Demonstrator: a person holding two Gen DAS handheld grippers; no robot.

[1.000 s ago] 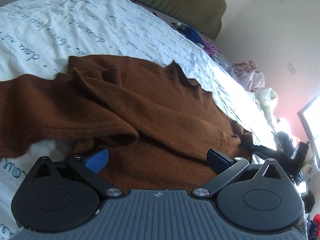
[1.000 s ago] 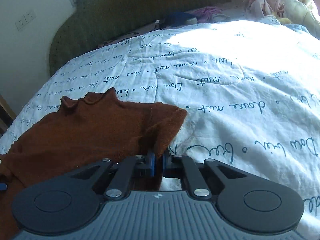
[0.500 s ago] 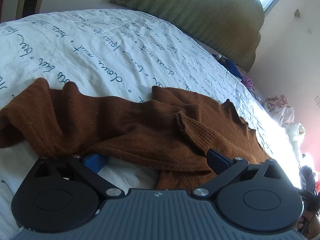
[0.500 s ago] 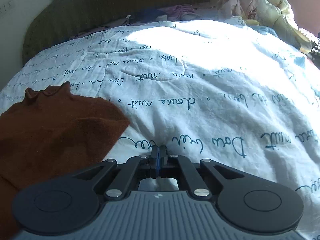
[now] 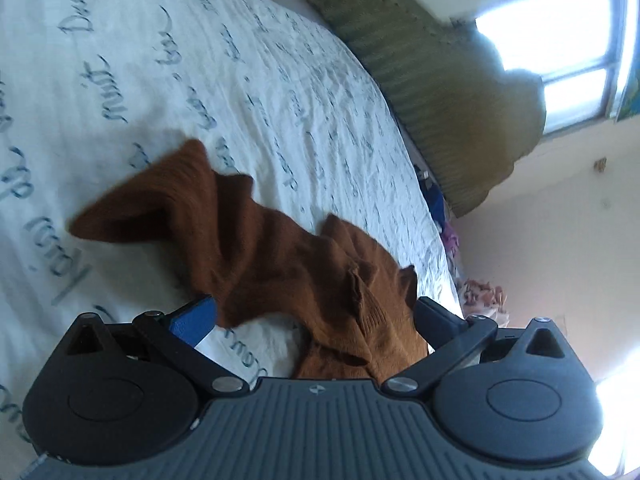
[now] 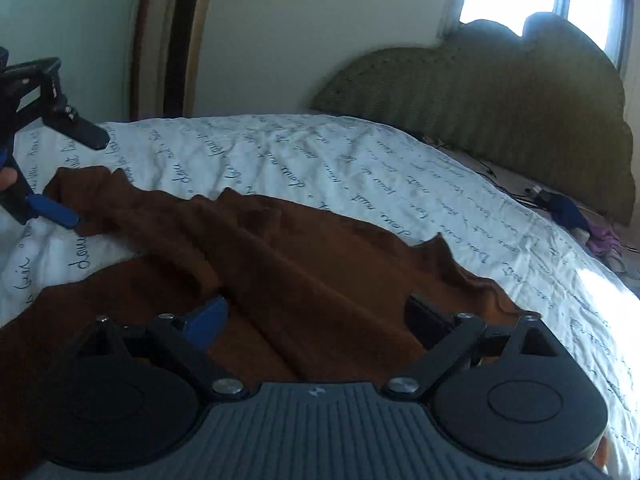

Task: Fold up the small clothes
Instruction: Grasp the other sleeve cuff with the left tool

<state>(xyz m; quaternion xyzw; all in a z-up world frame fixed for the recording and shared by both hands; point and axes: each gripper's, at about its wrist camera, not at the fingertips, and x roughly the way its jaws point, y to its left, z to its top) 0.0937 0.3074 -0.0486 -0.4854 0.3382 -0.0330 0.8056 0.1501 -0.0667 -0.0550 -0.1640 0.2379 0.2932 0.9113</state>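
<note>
A: Starting closest in, what are the two claws doing?

B: The right claw (image 6: 312,320) has its fingers spread wide, with nothing between them; it hangs low over the body of the brown knit sweater (image 6: 304,280). The left claw (image 5: 314,312) is spread wide too. In its own view the sweater's sleeve (image 5: 168,200) runs through the gap between the fingers, but they are not closed on it.

A: So where does the sweater lie?

B: Flat on the bed (image 6: 360,160), on the white cover printed with script. The body is under the right claw, one sleeve trails out to the side, and the left claw's blue pad (image 6: 56,210) sits right at that sleeve's end in the right wrist view.

A: Which step is this, then?

B: I judge it an early one: the sleeve is not yet folded in over the body. The next move calls for the left claw to close on the sleeve near its cuff and carry it across, while the right one steadies the body.

A: Any containers?

B: None that I can see. Farther off there is only the green headboard (image 6: 500,120) and some loose clothes near it.
</note>
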